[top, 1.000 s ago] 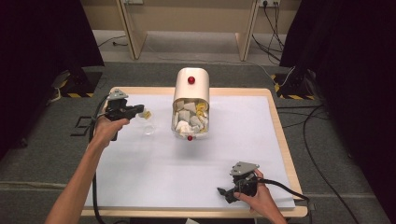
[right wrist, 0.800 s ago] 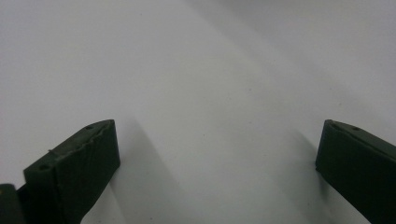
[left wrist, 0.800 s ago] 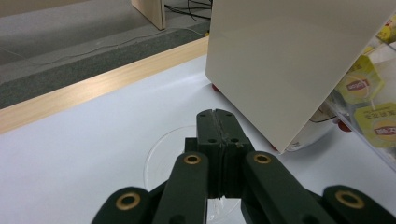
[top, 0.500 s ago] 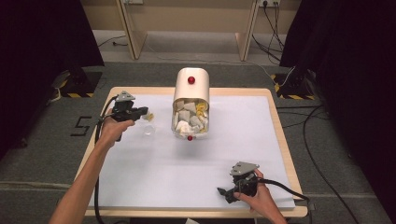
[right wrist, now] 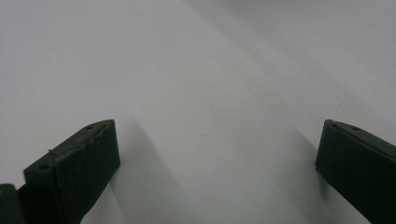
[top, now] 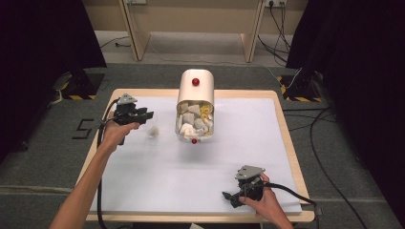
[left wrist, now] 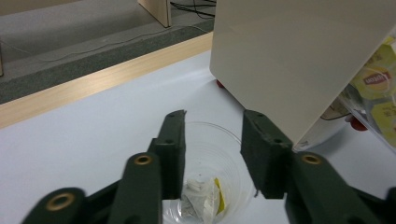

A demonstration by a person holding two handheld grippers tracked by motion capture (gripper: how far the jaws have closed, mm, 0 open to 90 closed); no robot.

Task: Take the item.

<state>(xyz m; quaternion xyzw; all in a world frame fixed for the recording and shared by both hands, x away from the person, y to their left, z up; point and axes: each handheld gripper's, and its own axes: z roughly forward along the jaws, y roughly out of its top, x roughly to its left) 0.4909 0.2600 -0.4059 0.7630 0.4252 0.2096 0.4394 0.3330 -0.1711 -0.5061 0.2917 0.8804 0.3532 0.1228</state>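
Your left gripper [left wrist: 212,154] hovers above clear cup [left wrist: 210,172]; jaws have just been opening, nothing pinched between them. Tea bag [left wrist: 201,200] lies in cup bottom, so drop looks done. Cup stands on white table [top: 143,176] just beside cream dispenser box [top: 195,90]. Box tray [top: 193,125] holds many more tea bags. Likely left: pull hand away. Your right gripper [right wrist: 217,154] rests near front table edge, jaws wide apart, empty.

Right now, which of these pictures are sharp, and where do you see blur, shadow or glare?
High view: evenly lit and sharp, dark curtains at both sides. Left gripper view: the clear cup and tea bag are crisp, the nearest jaw parts soft. Right gripper view: bare white table, slightly hazy, soft shadows beside each jaw.
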